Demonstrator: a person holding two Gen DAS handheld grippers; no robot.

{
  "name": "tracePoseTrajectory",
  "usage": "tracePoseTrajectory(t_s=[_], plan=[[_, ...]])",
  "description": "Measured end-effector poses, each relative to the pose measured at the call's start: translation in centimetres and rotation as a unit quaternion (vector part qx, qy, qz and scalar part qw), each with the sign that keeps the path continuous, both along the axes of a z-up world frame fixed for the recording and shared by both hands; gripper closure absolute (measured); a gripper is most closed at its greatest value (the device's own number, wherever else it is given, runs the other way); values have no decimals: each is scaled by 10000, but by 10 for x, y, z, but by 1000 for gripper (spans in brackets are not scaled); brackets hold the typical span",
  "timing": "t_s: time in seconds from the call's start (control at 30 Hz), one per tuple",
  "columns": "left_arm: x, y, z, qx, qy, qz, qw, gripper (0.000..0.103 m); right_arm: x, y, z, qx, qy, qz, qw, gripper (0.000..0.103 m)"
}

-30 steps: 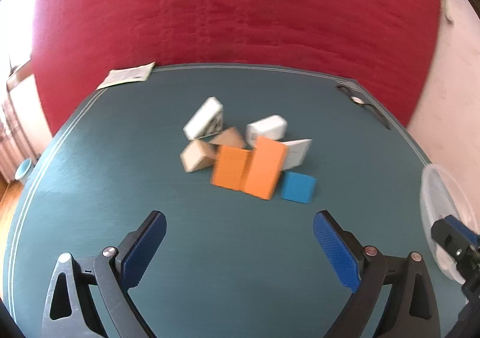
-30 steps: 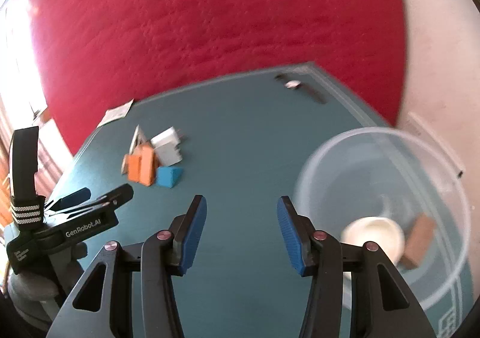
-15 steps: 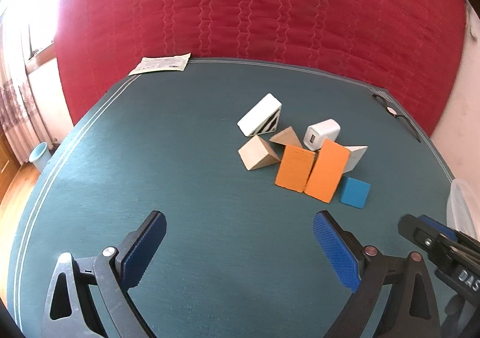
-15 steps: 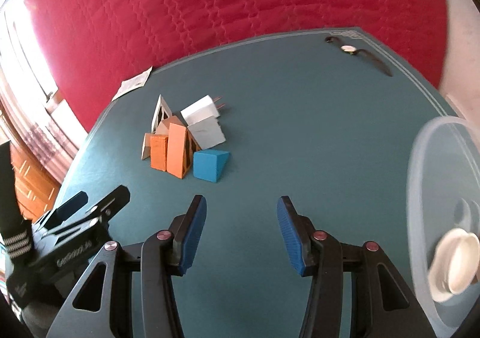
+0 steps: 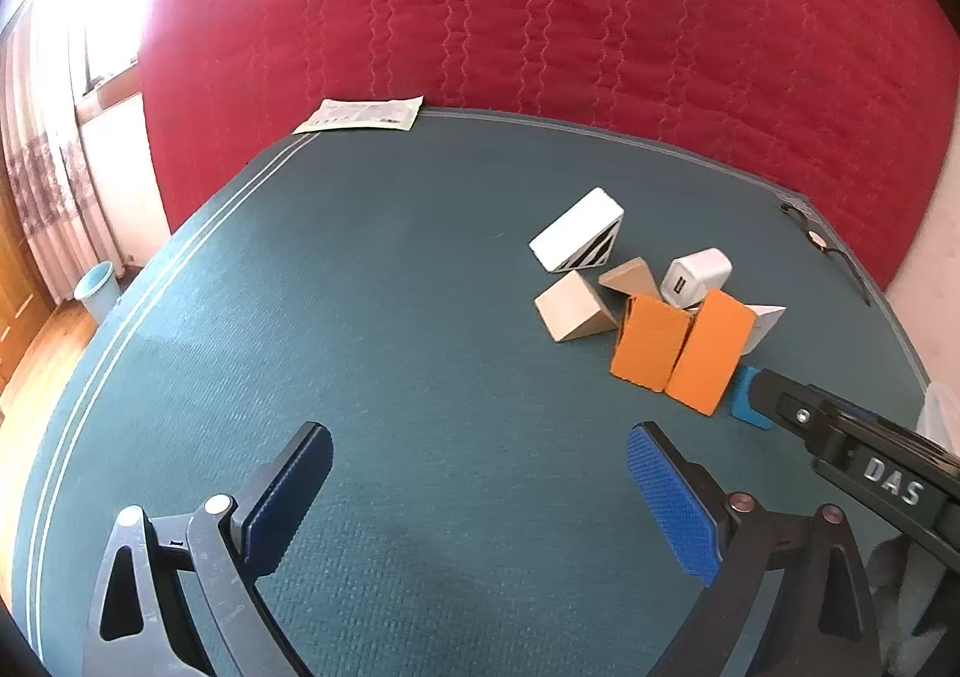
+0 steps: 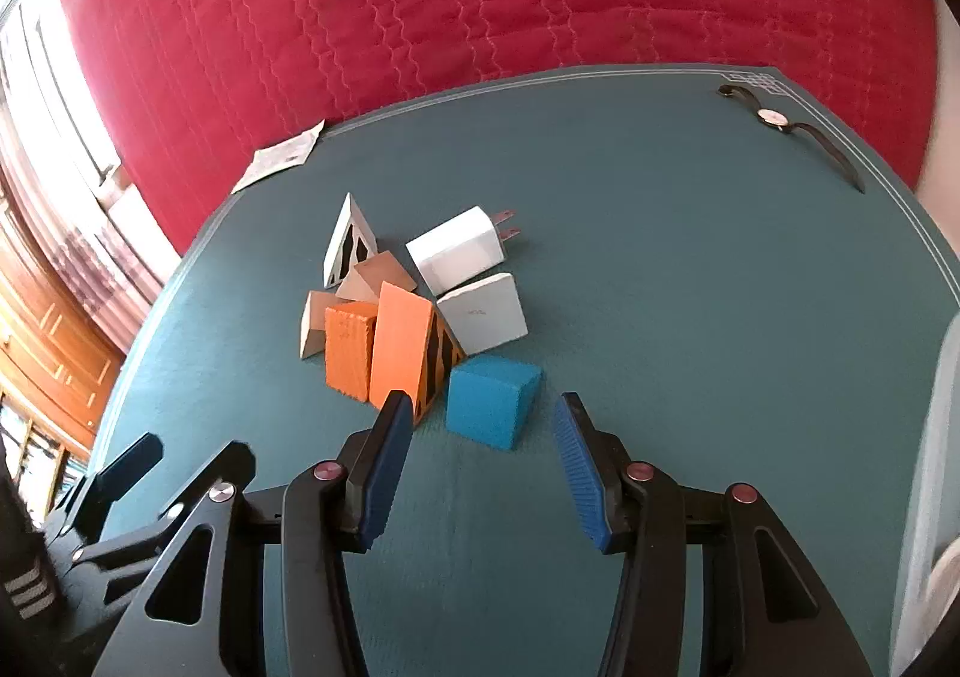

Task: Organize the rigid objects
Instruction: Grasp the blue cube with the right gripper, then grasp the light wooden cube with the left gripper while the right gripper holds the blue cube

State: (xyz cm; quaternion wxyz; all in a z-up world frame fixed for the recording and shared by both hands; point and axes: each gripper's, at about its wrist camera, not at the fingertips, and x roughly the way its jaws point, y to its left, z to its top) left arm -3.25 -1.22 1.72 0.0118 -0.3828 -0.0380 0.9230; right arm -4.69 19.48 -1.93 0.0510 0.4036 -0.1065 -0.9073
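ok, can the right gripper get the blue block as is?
Probably yes. The right gripper is open and lined up on the blue block, which sits at the near edge of the pile. The striped orange wedge beside its left finger is the only crowding.

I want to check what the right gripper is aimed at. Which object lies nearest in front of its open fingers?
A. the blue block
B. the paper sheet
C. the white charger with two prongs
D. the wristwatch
A: in the right wrist view the blue block sits just ahead of the open right gripper, while the charger, wristwatch and paper sheet lie farther back.
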Motion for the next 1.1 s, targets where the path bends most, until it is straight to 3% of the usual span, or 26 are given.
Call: tracePoseTrajectory(t_s=[0.23, 0.3, 0.33, 0.7, 1.1], plan=[[-1, -3, -3, 40, -43, 38, 10000, 3, -8, -10, -9, 416, 89, -13, 9991, 55], [-1, -3, -3, 47, -52, 28, 10000, 3, -7, -9, -10, 554, 106, -52, 9984, 68], [-1, -3, -4, 48, -52, 21, 10000, 3, -6, -8, -11, 605, 131, -57, 9981, 68], [-5, -1, -5, -3, -173, 34, 9998, 3, 10, 22, -10, 459, 130, -262, 9985, 68], [-29, 8, 10, -424, -135, 26, 9990, 3, 15, 31, -12, 201, 167, -264, 9993, 68]])
